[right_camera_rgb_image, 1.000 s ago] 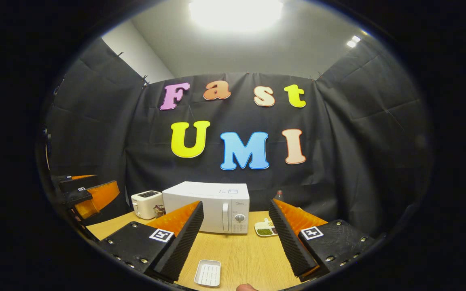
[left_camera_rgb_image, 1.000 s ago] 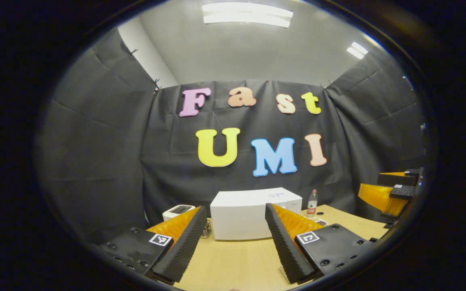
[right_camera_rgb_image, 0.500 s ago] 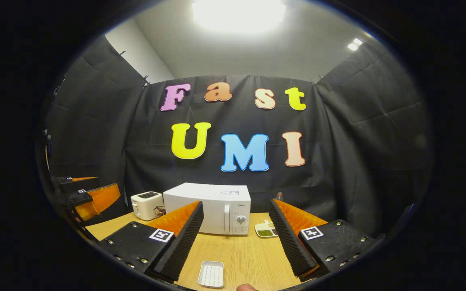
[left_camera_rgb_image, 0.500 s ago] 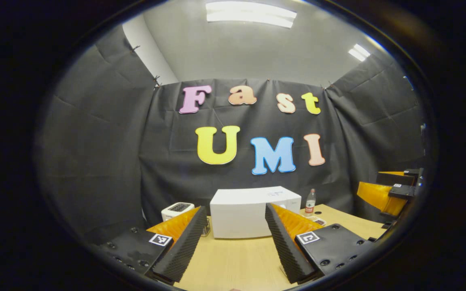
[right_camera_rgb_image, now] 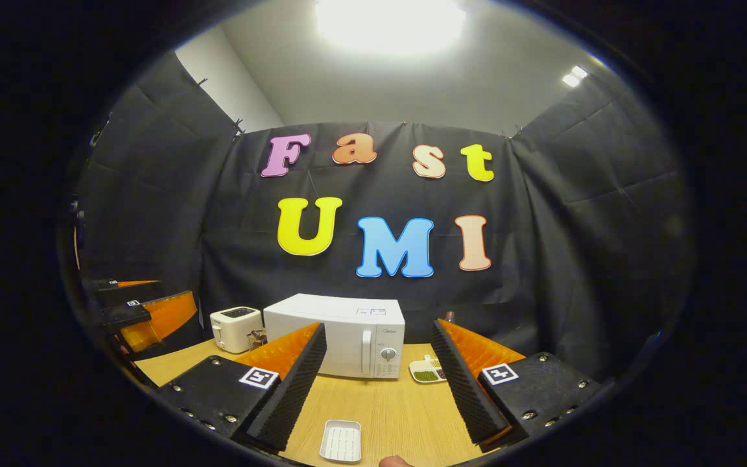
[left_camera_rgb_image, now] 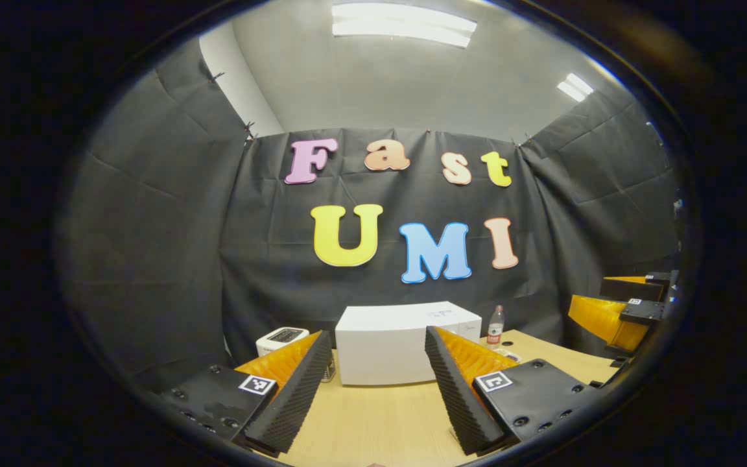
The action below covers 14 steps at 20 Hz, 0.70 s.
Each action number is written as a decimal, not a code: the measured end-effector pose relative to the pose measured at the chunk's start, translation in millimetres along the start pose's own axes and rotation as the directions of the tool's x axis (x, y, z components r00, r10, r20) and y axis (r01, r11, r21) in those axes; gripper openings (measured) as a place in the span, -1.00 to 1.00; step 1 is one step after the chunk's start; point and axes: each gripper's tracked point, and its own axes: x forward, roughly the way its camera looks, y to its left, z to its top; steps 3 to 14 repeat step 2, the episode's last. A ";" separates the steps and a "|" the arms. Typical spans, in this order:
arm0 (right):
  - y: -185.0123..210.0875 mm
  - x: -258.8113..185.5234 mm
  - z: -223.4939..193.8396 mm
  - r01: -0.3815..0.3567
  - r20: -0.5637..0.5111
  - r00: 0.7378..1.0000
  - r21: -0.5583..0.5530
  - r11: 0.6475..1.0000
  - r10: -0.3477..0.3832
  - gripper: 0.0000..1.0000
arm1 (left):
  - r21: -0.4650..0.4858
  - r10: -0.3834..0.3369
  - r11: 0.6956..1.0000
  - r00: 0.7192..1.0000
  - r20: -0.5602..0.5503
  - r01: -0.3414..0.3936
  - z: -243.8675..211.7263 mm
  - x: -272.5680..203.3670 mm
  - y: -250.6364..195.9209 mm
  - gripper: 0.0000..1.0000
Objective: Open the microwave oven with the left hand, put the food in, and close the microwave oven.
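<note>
Left gripper view. My left gripper [left_camera_rgb_image: 373,389] hangs over the near part of the table [left_camera_rgb_image: 380,421], its fingers spread wide with nothing between them and touching nothing. The microwave [left_camera_rgb_image: 406,344] stands straight ahead at the far side, framed between the two fingers, its long axis running left to right across my line of reach. From here I cannot make out its door. A toaster [left_camera_rgb_image: 281,338] sits just left of it and a bottle [left_camera_rgb_image: 494,326] just right. My right gripper [left_camera_rgb_image: 620,311] shows at the right edge.

Right gripper view. My right gripper [right_camera_rgb_image: 380,389] is likewise wide open, empty and clear of everything. The microwave [right_camera_rgb_image: 341,334] lies ahead and a little left, its door shut, the handle [right_camera_rgb_image: 366,352] upright near its right end beside the dial. A dish of food [right_camera_rgb_image: 426,371] rests on the table just right of the microwave, outside it. A white tray [right_camera_rgb_image: 341,441] lies near, between the fingers. My left gripper [right_camera_rgb_image: 146,311] shows at the left edge, on the microwave's side; I judge it the nearer to the door, though the handle lies toward the right.
</note>
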 end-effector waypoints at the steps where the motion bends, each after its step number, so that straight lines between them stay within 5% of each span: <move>1: 0.6 -0.6 -0.3 0.000 -0.001 1.000 -0.002 1.000 0.000 0.96 | -0.001 0.002 1.000 1.000 0.002 -0.002 0.6 0.8 2.1 0.92; 14: 1.0 -0.2 -0.4 0.000 -0.002 1.000 -0.004 1.000 0.000 0.96 | -0.003 0.005 1.000 1.000 0.005 -0.005 1.0 0.9 4.0 0.92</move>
